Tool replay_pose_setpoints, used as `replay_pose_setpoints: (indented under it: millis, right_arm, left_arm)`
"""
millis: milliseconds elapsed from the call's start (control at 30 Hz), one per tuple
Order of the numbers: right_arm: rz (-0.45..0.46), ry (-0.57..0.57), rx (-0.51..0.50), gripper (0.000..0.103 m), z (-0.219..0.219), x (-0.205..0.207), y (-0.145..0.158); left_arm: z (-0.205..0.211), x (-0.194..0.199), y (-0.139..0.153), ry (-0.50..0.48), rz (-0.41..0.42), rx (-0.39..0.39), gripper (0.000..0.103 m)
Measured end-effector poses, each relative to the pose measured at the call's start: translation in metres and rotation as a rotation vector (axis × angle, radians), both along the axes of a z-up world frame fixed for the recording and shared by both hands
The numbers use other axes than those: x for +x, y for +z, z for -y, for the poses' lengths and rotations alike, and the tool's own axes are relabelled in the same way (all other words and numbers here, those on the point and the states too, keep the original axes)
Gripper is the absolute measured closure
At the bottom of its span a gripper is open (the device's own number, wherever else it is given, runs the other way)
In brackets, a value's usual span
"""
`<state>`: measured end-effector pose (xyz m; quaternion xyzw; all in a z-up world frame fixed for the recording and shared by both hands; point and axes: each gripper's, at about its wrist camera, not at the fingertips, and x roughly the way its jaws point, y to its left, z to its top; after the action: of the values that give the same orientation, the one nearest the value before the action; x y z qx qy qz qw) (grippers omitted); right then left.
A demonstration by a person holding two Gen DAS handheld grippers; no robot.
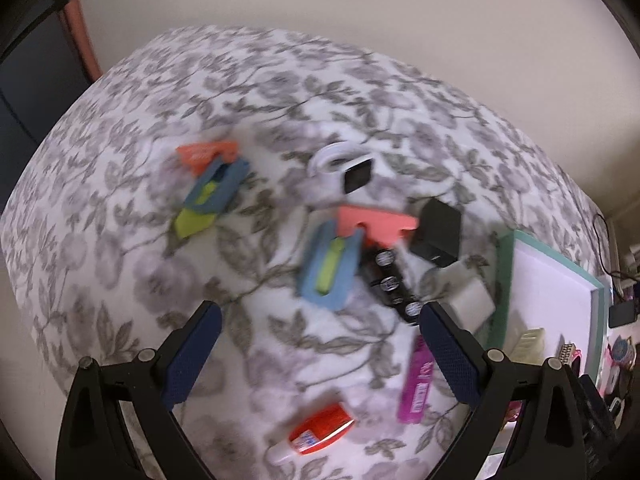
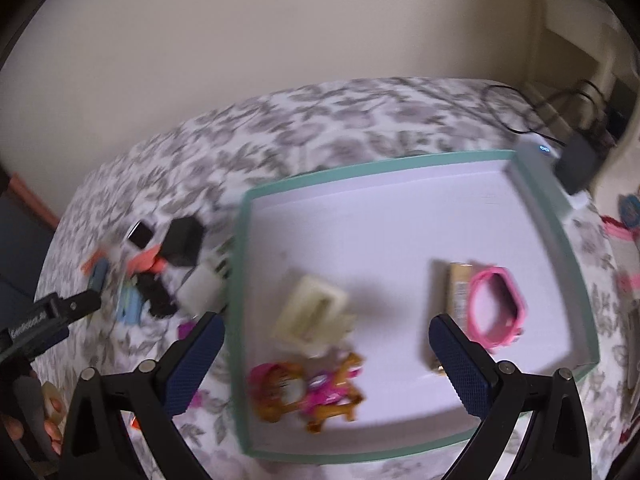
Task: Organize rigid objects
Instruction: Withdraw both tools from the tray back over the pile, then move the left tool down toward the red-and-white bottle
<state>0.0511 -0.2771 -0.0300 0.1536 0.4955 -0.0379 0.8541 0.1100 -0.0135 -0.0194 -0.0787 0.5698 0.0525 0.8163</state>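
My left gripper [image 1: 320, 320] is open and empty above the floral tablecloth, over loose items: a blue clip with a green insert [image 1: 330, 266], a coral piece [image 1: 374, 224], a black battery holder [image 1: 390, 280], a black cube [image 1: 438, 232], a white charger [image 1: 470, 294], a purple tube [image 1: 418, 384] and a red glue bottle [image 1: 316, 432]. My right gripper [image 2: 326, 328] is open and empty over the teal-rimmed white tray [image 2: 240, 264], which holds a cream box [image 2: 310, 310], a pink bracelet [image 2: 496, 308], a gold bar [image 2: 458, 292] and orange-pink toys [image 2: 308, 392].
A second blue-green clip with an orange piece [image 1: 212, 180] and a white smartwatch [image 1: 344, 168] lie farther back. A dark power adapter with cables [image 2: 578, 164] sits past the tray. The left gripper shows at the left edge of the right wrist view [image 2: 52, 312]. The wall is close behind.
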Motion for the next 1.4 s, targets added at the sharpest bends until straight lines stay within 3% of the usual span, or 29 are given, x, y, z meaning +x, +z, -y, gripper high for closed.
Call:
replay_pose_setpoints:
  millis: [433, 700, 933, 1400]
  right_arm:
    - [-0.054, 0.214, -0.034, 0.0, -0.07, -0.003, -0.014]
    - [-0.07, 0.206, -0.051, 0.0, -0.069, -0.009, -0.013]
    - [-0.047, 0.197, -0.033, 0.0, -0.065, -0.012, -0.005]
    - [-0.05, 0.186, -0.027, 0.0, -0.063, -0.01, -0.006]
  left_arm:
    - [-0.003, -0.028, -0.037, 0.009, -0.137, -0.008, 0.004]
    - [-0.004, -0.05, -0.064, 0.106, -0.242, -0.081, 0.004]
    - [-0.003, -0.068, -0.073, 0.194, -0.268, -0.137, 0.004]
    - [0.006, -0.074, -0.078, 0.187, -0.266, -0.162, 0.005]
